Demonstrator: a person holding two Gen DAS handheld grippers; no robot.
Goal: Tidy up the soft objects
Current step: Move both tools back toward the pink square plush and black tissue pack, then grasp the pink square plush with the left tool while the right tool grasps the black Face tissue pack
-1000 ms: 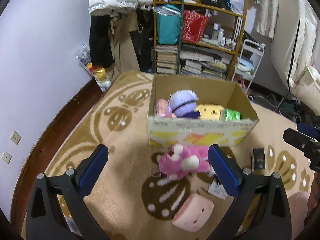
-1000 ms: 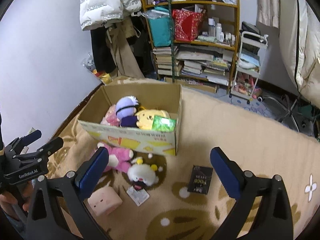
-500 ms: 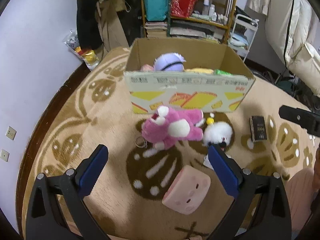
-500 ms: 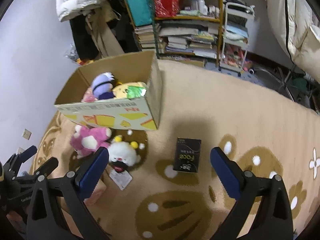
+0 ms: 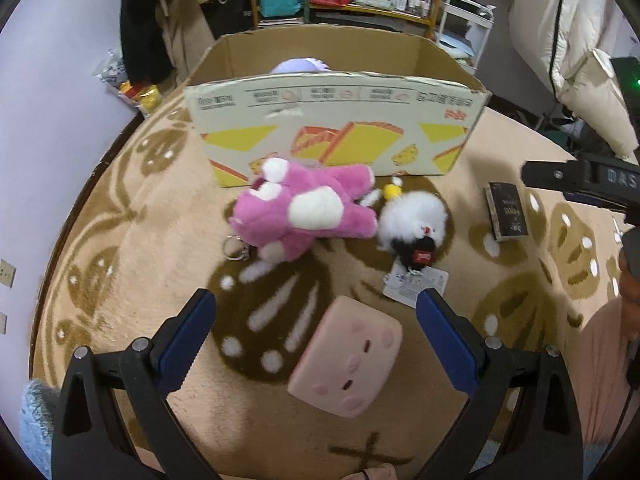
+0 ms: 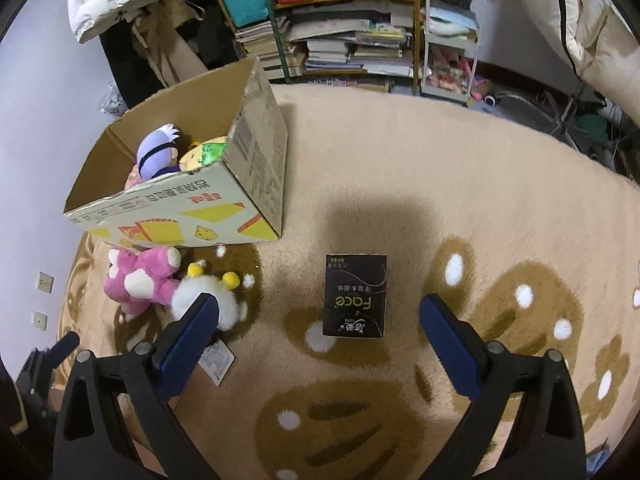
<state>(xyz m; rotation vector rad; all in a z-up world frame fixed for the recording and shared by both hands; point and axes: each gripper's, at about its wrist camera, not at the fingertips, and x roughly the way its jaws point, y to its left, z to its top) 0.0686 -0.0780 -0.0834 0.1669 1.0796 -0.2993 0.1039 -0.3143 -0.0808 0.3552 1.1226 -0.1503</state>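
Note:
A pink plush bear (image 5: 304,212) (image 6: 140,280) lies on the rug in front of the cardboard box (image 5: 336,96) (image 6: 248,184). A white fluffy toy (image 5: 414,220) (image 6: 208,300) lies to its right. A pink square cushion (image 5: 346,360) lies between the open jaws of my left gripper (image 5: 316,340), just below it. My right gripper (image 6: 320,344) is open and empty above a black Face packet (image 6: 355,296). The box holds a purple plush (image 6: 154,152) and a yellow plush (image 6: 200,156).
A paper tag (image 5: 414,286) lies by the white toy. The black packet also shows in the left wrist view (image 5: 506,212). Bookshelves (image 6: 348,40) and a white cart (image 6: 452,32) stand behind the rug. A wall runs along the left.
Both grippers have come down and forward. The left now has the pink cushion between its fingers; the right has closed in on the black packet. Both stay open.

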